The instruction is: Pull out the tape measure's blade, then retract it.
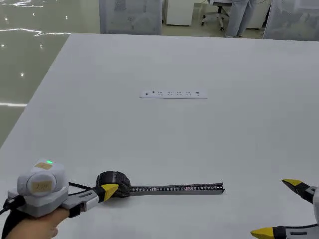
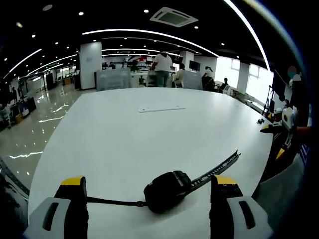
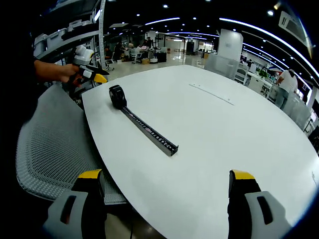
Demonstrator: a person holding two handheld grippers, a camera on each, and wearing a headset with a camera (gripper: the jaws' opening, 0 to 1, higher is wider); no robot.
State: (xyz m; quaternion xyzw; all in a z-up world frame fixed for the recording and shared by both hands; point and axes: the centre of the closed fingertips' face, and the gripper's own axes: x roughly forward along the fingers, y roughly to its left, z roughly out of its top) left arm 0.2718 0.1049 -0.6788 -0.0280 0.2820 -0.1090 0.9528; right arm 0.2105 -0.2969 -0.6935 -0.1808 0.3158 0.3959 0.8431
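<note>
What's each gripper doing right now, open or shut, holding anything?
Left gripper: open, jaws either side of the tape measure case, not clamped on it.
Right gripper: open, holding nothing.

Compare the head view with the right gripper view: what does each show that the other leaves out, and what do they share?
Head view: a thin black cord trailing from the tape measure case, and the socket markings on the power strip. Right gripper view: a grey mesh chair seat at the edge of the table, with shelving behind. Shared: the case, its blade lying pulled out on the white table, the left gripper by the case, and the right gripper open.
</note>
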